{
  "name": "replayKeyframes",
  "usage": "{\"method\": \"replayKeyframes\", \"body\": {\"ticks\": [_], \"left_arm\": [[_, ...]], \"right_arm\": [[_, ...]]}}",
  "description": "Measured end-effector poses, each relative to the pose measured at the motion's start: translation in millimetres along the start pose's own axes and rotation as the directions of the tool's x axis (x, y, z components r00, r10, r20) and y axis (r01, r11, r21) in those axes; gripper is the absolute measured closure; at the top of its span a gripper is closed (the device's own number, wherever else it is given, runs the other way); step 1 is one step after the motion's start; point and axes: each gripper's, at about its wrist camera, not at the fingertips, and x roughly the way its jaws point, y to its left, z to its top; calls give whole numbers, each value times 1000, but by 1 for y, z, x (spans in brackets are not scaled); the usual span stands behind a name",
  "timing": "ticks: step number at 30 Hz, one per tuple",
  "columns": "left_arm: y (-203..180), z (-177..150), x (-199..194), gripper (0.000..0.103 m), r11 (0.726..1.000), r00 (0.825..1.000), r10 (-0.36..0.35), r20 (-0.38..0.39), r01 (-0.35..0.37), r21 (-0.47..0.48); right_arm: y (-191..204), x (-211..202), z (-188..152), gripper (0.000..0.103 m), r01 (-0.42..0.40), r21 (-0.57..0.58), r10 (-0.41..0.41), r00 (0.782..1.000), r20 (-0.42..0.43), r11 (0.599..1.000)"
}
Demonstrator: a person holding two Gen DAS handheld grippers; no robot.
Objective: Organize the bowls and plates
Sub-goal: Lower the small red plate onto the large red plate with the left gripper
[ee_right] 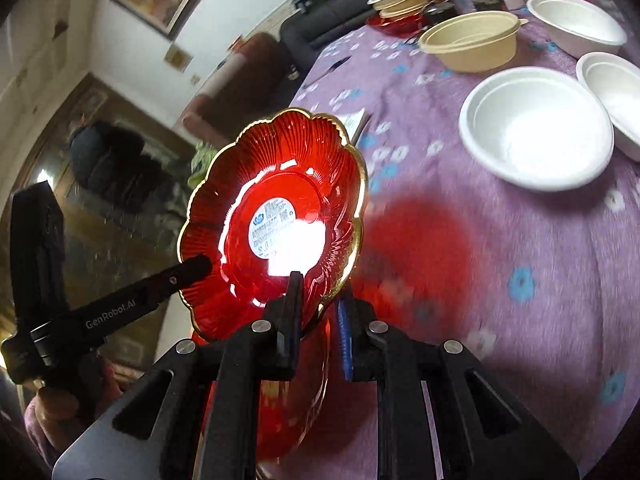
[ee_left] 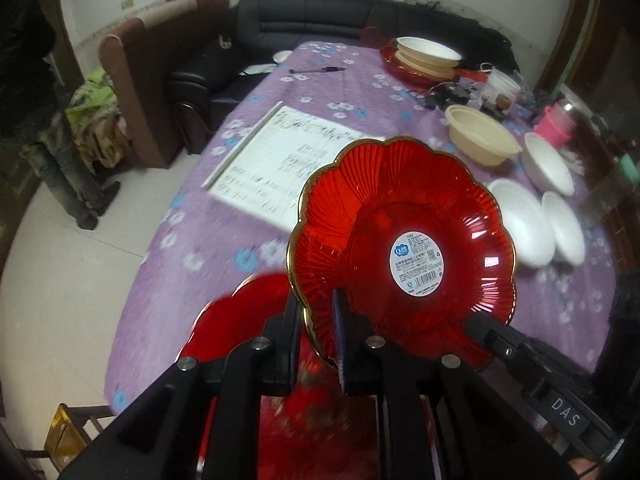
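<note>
A red scalloped plate (ee_left: 404,240) with a gold rim and a white label is held tilted above the purple floral table. My left gripper (ee_left: 318,320) is shut on its near rim, and my right gripper (ee_right: 320,300) is shut on the opposite rim of the same plate (ee_right: 276,220). Each gripper shows in the other's view, the right (ee_left: 476,318) and the left (ee_right: 200,268). Another red plate (ee_left: 236,320) lies below on the table edge. A beige bowl (ee_left: 480,140) and white bowls (ee_left: 520,220) sit at the right. A stack of bowls on a red plate (ee_left: 424,56) stands at the far end.
An open notebook (ee_left: 280,160) and a pen (ee_left: 316,70) lie mid-table. Cables, a cup and a pink container (ee_left: 556,124) crowd the far right. A black sofa (ee_left: 304,12) and brown chair (ee_left: 132,80) stand beyond. A person (ee_right: 108,152) stands in the background.
</note>
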Motion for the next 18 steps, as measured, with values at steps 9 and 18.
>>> {"method": "replayKeyframes", "body": {"ticks": [9,18], "left_arm": [[14,-61,-20,89,997,993,71,92,-68,-42],[30,-87,-22,89,988,989,67,133,-48,-148]], "right_arm": [[17,3,-43,88,13,-100,-16,999,-35,995],[31,4,-57,88,16,-163,-23,999,-43,986]]}}
